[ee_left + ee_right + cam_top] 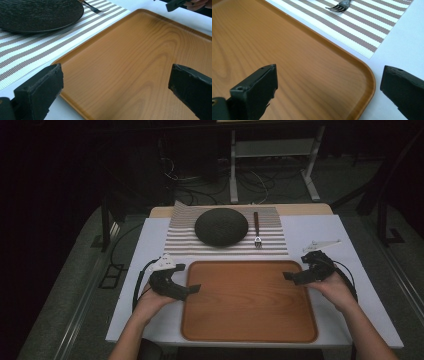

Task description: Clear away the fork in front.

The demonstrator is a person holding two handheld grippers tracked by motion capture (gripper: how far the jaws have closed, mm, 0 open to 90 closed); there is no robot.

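An empty wooden tray [248,310] lies on the near half of the table. My left gripper [187,280] stands open at the tray's left edge, its jaws wide apart over the tray's far-left corner [75,60]. My right gripper [296,270] is open at the tray's right edge, straddling the far-right corner [362,67]. Neither holds anything. Beyond the tray, a dark round plate [221,226] and a fork [257,231] lie on a striped placemat [225,246]. The left gripper view shows the plate [37,12], the fork [96,9] and the other gripper [175,3].
A white cover [325,232] spreads over the table under the tray and placemat. The fork's tines [339,7] point toward the tray. Behind the table, cables and a white metal frame [310,165] stand on the dark floor. White cover lies bare right of the placemat [407,42].
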